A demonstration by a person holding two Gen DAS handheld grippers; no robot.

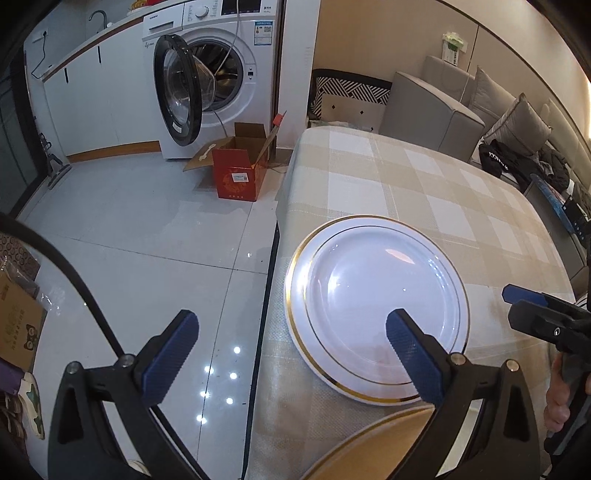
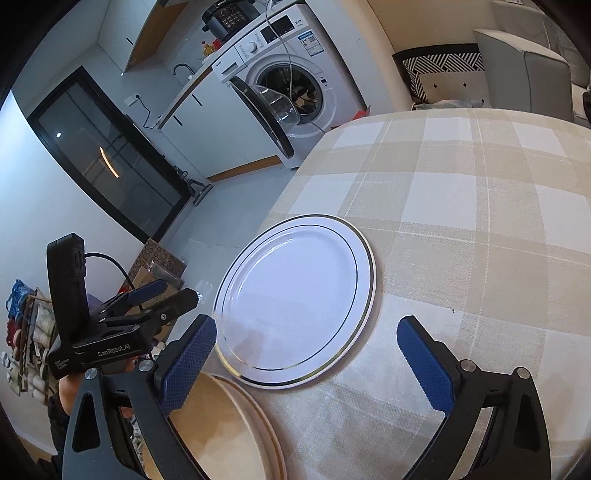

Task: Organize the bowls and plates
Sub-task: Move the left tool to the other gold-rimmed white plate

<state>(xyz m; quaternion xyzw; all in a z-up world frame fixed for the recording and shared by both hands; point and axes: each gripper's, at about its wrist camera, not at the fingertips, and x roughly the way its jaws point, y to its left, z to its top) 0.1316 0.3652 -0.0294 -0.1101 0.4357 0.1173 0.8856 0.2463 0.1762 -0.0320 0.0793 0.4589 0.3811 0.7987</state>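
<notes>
Lived-in home, open-plan flat. Front-loading washing machine [image 1: 218,74], door open, beside white counter cabinets [image 1: 92,92] with a sink tap [image 1: 99,16]. Grey sofa [image 1: 480,110] with cushions. Dining table under a checked tablecloth [image 1: 424,177]. Glossy tiled floor [image 1: 147,240], red cardboard box [image 1: 240,173].

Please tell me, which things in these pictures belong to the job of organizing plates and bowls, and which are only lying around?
Belong to the job:
- white plate with gold rim, on the table
- beige dish at the near edge
- left claw and right claw, both open and empty

Only lying around:
- washing machine, door open
- red box on the floor
- sofa
- checked tablecloth
</notes>
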